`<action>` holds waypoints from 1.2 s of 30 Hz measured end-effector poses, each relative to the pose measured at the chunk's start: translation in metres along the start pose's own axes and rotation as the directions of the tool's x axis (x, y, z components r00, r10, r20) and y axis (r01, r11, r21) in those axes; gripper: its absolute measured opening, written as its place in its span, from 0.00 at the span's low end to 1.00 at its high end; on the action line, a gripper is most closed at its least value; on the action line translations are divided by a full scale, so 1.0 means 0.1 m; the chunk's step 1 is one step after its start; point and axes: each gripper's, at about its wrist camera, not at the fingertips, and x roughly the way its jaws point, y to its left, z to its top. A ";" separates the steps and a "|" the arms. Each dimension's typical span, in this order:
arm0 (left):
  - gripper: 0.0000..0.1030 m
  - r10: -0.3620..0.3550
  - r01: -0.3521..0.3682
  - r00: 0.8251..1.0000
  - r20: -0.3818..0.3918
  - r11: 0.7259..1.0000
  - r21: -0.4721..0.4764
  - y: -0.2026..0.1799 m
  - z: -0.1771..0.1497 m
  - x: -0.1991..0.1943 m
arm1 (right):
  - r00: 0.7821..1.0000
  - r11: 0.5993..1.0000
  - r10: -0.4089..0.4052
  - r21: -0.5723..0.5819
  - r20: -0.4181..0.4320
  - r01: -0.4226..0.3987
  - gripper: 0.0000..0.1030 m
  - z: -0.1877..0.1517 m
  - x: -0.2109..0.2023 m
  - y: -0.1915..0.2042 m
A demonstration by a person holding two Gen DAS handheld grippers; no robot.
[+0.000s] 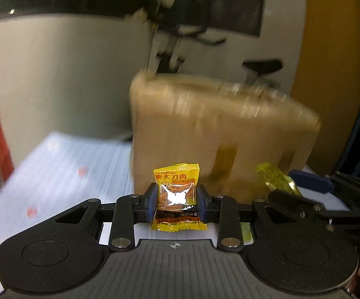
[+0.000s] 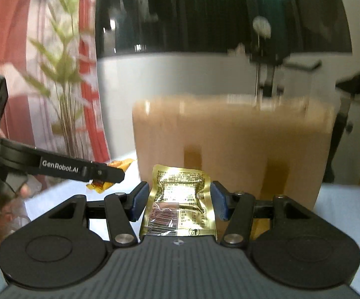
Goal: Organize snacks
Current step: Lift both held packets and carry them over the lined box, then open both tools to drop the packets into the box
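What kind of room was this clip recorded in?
Probably a home living area, not a kitchen: a black exercise bike stands behind the tan woven storage basket, a leafy green plant stands by a red-and-white curtain.

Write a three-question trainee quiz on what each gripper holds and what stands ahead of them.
1. True or false: the left gripper is shut on a yellow snack packet.
2. What is clamped in the right gripper? A) a red can B) a gold foil packet C) nothing
3. Fill in: behind both packets stands a blurred tan ____.

Key:
1. True.
2. B, the gold foil packet.
3. Box; the tan box stands on the pale tablecloth.
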 end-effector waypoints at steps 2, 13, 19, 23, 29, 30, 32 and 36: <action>0.33 -0.030 0.029 0.998 0.052 0.999 0.028 -0.04 0.23 -0.06 | 0.998 1.000 -0.005 -0.006 0.060 0.006 0.55 0.22 -0.03 -0.06; 0.33 -0.124 0.120 0.985 0.119 0.992 0.039 -0.28 1.15 0.49 | 0.988 0.990 -0.130 0.072 0.089 0.124 0.55 0.96 0.43 -0.76; 0.36 -0.110 0.108 0.991 0.079 0.994 0.033 -0.48 1.20 0.82 | 0.986 0.982 -0.169 0.081 0.002 0.169 0.57 0.87 0.62 -0.96; 0.58 -0.080 0.078 0.996 0.044 0.996 0.043 -0.47 1.16 0.88 | 0.980 0.977 -0.197 0.084 -0.013 0.197 0.67 0.77 0.59 -0.97; 0.61 -0.053 0.051 0.998 0.029 0.996 0.077 -0.40 1.10 0.70 | 0.980 0.977 -0.199 0.076 0.009 0.198 0.67 0.73 0.41 -0.93; 0.62 -0.053 0.051 0.998 0.033 0.996 0.079 -0.39 1.10 0.66 | 0.980 0.978 -0.198 0.073 0.011 0.197 0.67 0.73 0.38 -0.92; 0.62 -0.052 0.049 0.998 0.036 0.996 0.080 -0.39 1.11 0.61 | 0.981 0.979 -0.192 0.068 0.013 0.190 0.67 0.73 0.32 -0.90; 0.62 -0.048 0.045 0.998 0.040 0.995 0.085 -0.40 1.09 0.54 | 0.982 0.981 -0.186 0.065 0.017 0.184 0.67 0.72 0.19 -0.83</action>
